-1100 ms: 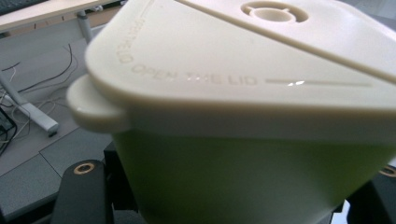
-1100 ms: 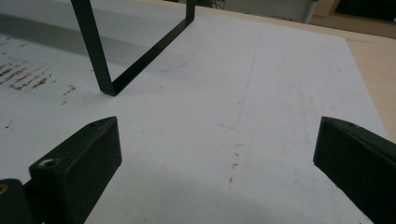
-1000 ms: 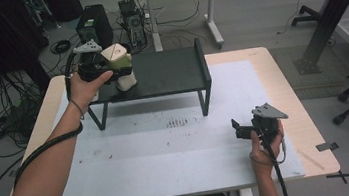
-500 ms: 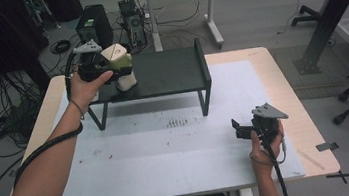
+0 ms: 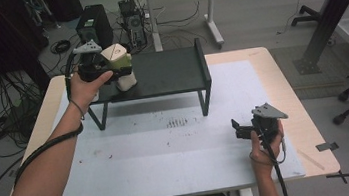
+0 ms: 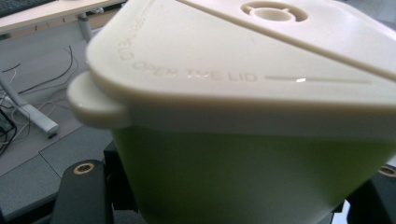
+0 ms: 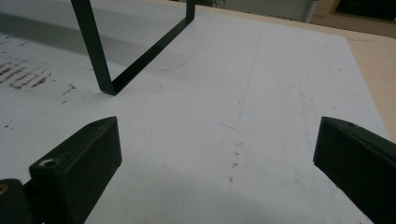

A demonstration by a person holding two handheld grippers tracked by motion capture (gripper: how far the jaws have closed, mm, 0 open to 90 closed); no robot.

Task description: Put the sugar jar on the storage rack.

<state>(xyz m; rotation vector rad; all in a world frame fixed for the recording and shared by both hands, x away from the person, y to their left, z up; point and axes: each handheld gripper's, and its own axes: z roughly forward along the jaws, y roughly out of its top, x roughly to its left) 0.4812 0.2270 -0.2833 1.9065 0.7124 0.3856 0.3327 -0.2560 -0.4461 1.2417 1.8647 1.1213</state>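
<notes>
From above, the left gripper (image 5: 109, 72) is clamped on a green container (image 5: 119, 64) with a cream lid, held at the left end of the black shelf (image 5: 169, 73) on the table (image 5: 269, 66), above a white object (image 5: 126, 81) standing on the shelf. The right gripper (image 5: 241, 129) hangs well apart over the white mat (image 5: 168, 149), jaws spread, nothing between them. In the left gripper view, the container (image 6: 252, 177) sits squeezed between the jaws, its lid (image 6: 243, 60) tilted. In the right gripper view, open jaws frame the bare mat (image 7: 224, 135) near a shelf leg (image 7: 95, 56).
</notes>
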